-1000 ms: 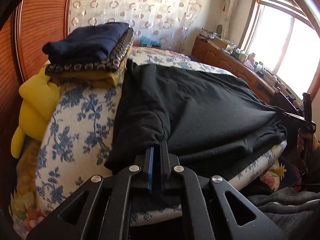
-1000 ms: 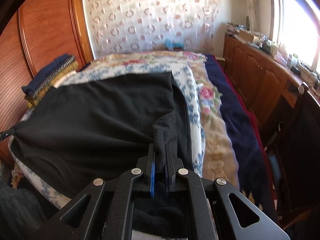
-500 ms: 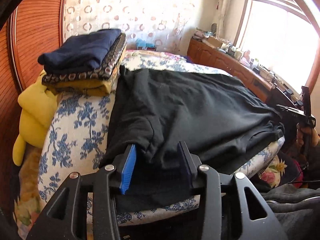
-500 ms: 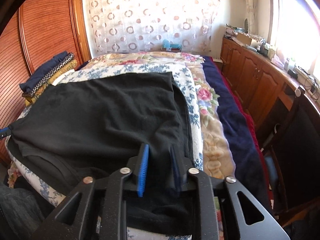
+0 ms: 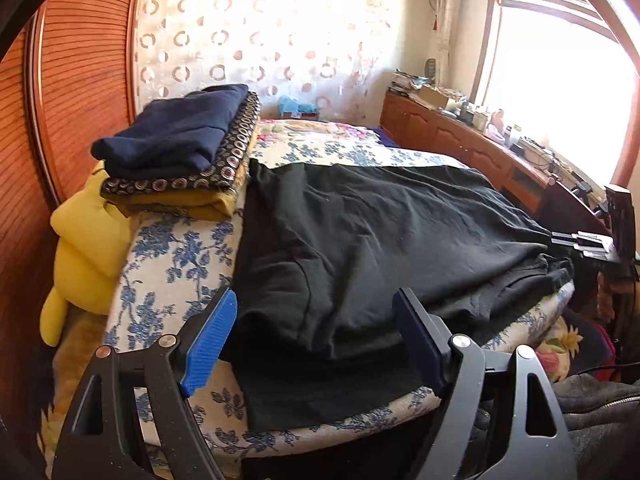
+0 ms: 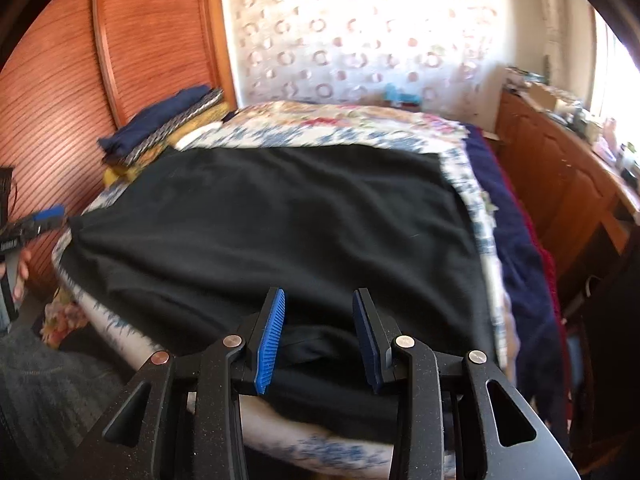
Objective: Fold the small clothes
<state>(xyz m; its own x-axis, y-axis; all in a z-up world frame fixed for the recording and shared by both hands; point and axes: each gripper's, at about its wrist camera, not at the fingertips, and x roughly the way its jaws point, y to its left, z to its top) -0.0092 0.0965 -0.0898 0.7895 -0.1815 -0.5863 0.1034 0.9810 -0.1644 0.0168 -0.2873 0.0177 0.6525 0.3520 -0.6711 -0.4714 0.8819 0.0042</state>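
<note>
Both hand-held grippers, left [image 5: 316, 336] and right [image 6: 318, 336], have just been opening, jaws apart, gripping nothing; black garment [image 5: 380, 240] lying flat on bed [image 5: 168, 264].

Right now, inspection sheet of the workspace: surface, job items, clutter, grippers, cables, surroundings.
Surface: bed with blue floral cover.
Job's things: black garment spread flat, near edge hanging over the bed front; folded stack at the far left corner, navy piece on top.
Clutter: yellow cushion beside the bed.
Grippers: left gripper and right gripper open, jaws just been opening; cloth lies between them, unpinched.
Cables: thin dark cable at the right edge.
Surroundings: wooden wardrobe, patterned curtain, cluttered wooden cabinets, bright window.
</note>
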